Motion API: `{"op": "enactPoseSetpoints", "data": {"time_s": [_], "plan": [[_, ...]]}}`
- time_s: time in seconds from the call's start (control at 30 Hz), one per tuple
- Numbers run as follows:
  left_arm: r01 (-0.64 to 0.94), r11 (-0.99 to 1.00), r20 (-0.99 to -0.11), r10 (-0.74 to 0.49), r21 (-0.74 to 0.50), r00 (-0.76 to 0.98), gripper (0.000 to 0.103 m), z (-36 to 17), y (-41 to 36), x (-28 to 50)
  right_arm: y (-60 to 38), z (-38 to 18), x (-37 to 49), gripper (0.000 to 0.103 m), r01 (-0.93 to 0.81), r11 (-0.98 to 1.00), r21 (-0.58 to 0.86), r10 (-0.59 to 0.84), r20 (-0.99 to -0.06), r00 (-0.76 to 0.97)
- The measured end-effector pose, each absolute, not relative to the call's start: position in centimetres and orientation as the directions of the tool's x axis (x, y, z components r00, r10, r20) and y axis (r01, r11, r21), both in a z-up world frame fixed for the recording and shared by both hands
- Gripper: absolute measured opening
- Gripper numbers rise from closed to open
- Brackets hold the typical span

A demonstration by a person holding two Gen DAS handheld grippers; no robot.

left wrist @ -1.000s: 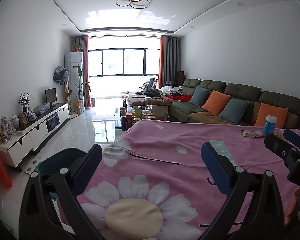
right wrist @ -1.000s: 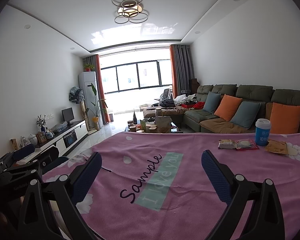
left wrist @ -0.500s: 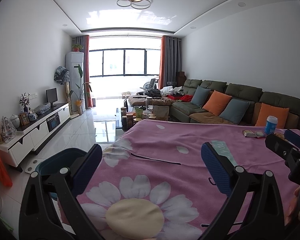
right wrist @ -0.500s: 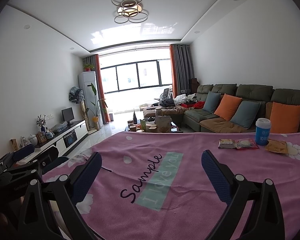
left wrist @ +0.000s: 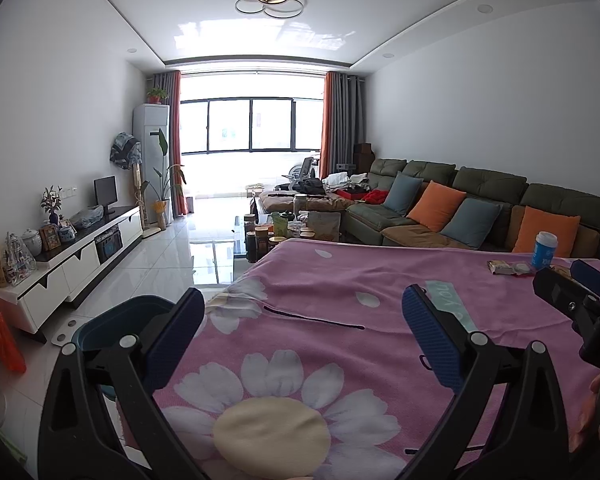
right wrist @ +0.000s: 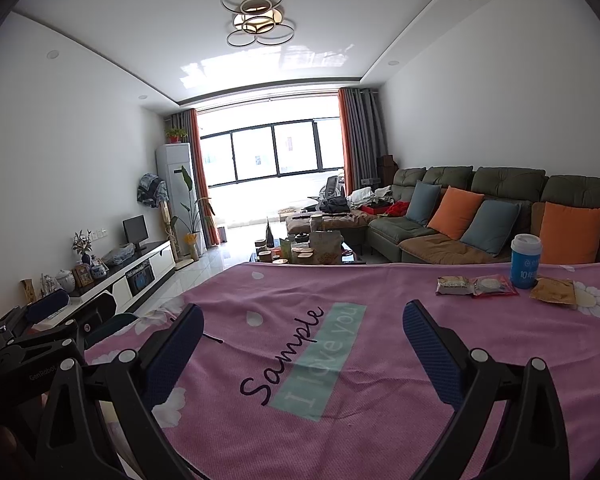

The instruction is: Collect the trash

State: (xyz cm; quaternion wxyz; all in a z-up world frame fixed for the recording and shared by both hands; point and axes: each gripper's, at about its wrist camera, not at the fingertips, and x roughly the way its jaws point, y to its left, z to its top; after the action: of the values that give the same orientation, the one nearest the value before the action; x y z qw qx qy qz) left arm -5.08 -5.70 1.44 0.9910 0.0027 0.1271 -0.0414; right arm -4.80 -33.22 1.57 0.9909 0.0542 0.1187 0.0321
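Now both tools, left [left wrist: 300,320] and right [right wrist: 302,326], hover apart and empty over the worktop [right wrist: 380,420], while wrappers [right wrist: 474,285] and cup [right wrist: 525,256] lie far right, well apart from the bin [left wrist: 120,322], so a reach seems needed.

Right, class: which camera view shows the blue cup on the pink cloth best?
The right wrist view: the blue cup stands whole and large, its white print visible, beside the wrappers. In the left wrist view the cup is smaller, near the frame's right edge.

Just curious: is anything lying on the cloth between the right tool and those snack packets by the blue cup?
Nothing lies there: in the right wrist view only bare pink cloth separates the right tool from the packets.
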Motion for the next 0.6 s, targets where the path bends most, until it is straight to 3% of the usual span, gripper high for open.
{"op": "enactPoseSetpoints", "data": {"time_s": [0.6], "plan": [[0.078,0.997,-0.246,-0.075,0.0,0.966,0.097,1.35,-5.58,-4.98,-33.13,1.49,-4.84,0.096,-0.051,0.992,0.117,0.077,-0.23,0.97]]}}
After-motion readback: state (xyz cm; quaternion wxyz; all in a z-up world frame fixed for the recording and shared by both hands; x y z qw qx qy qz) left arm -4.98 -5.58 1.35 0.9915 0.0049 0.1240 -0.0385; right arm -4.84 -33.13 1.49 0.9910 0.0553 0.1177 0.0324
